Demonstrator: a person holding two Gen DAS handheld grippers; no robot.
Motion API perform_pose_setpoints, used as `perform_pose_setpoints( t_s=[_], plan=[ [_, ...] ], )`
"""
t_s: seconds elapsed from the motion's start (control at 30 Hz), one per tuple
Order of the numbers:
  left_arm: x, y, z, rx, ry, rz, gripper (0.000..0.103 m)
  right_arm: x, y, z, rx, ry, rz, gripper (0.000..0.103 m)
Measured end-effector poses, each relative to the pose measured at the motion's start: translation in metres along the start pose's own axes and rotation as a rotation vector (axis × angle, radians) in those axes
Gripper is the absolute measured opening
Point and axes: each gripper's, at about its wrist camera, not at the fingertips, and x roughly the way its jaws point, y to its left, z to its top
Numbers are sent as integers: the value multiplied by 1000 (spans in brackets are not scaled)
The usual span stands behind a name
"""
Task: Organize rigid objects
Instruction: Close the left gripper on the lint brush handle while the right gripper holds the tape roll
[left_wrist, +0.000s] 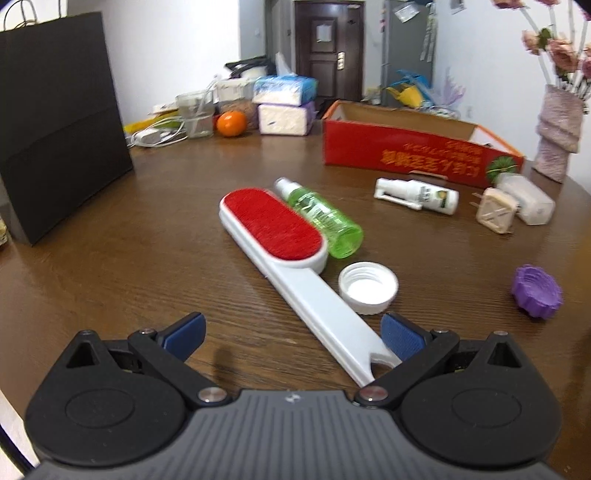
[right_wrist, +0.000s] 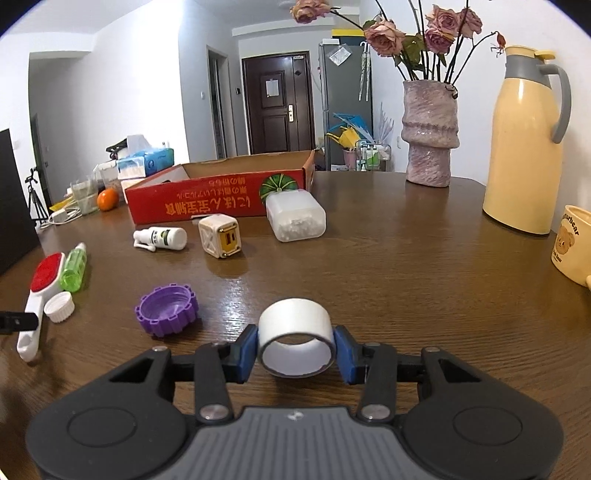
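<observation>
— Tape roll: how should the right gripper carry it?

— Lift straight and level, keeping both blue pads square on its sides; then over to the red box. The jaws are clamped on the roll, low over the table.

— The left gripper?

— Wide open, holding nothing, straddling the lint brush handle, which lies close to one pad; contact unclear.

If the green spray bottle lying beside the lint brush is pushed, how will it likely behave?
The green spray bottle lies on its round side, so it may roll. The lint brush alongside would probably block it that way. It looks like clear rigid plastic, likely light.
</observation>
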Motion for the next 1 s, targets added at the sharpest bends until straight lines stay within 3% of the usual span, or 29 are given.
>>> perform_pose_setpoints(
  t_s=[0.17, 0.53, 0.7, 0.9, 0.97, 1.0],
  plan=[
    [10, 8, 0, -19, 34, 41, 103, -1, 1, 0, 7, 1, 4, 43],
    [14, 45, 3, -68, 19, 100, 103, 2, 15, 1, -11, 1, 7, 43],
    [20, 51, 6, -77, 5, 115, 97, 4, 18, 3, -13, 5, -1, 43],
    [30, 49, 12, -59, -4, 65, 74, 6, 20, 4, -11, 10, -12, 43],
    [29, 47, 13, -47, -12, 27, 53, 7, 21, 4, -12, 14, -13, 43],
    [30, 46, 13, -37, -16, 16, 48, 7, 22, 4, -13, 15, -11, 43]
  ],
)
